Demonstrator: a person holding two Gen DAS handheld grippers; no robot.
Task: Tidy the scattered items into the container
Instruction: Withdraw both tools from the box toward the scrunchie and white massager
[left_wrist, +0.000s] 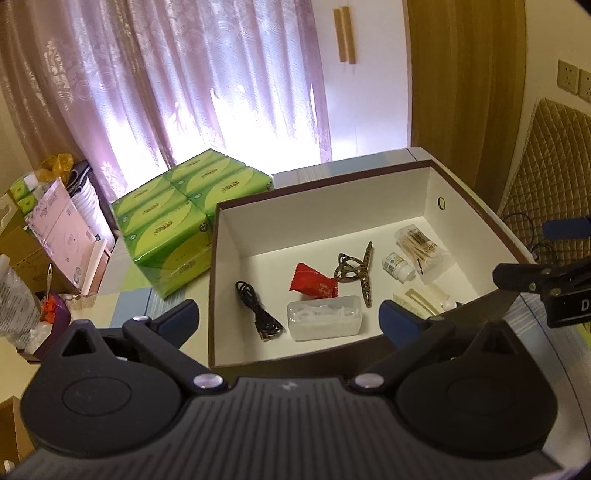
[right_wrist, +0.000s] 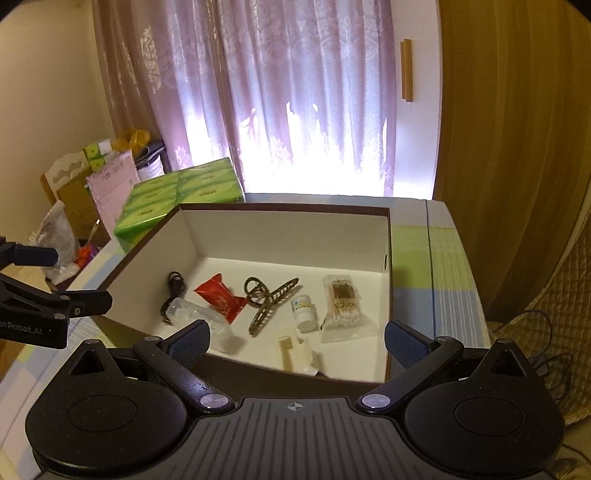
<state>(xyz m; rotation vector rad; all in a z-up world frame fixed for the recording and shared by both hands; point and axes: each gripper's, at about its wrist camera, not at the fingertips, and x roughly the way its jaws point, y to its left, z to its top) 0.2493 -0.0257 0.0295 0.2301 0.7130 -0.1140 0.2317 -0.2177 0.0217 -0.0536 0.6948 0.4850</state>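
Patchwork cloth in pale green, blue and white covers the tabletop (right_wrist: 424, 258), and both tools hover at its near side, aimed down into an open cardboard box (right_wrist: 288, 236). Nearest the lens, the left tool (left_wrist: 288, 317) has its jaws spread wide with nothing between them; the right tool (right_wrist: 295, 341) stands just as wide and just as empty.

Past the tools, the box holds what looks like the whole lot. Close to its near wall lie a clear plastic case (left_wrist: 325, 319), a black cable (left_wrist: 258, 306) and some cream hair clips (right_wrist: 291, 354). Further in sit a red packet (left_wrist: 314, 284), a brown claw clip (left_wrist: 354, 271), a small white bottle (left_wrist: 397, 267) and a bag of cotton swabs (left_wrist: 423, 247).

Beyond the box, a stack of green tissue packs (left_wrist: 170, 218) stands on the tabletop, touching or just beside the box's far left corner. Clutter sits to the far left and a lit curtain (left_wrist: 207, 81) hangs behind.

Judging by this, the tidying looks all but finished: no loose small item shows on the cloth around the box, though the tools hide the strip nearest the cameras.
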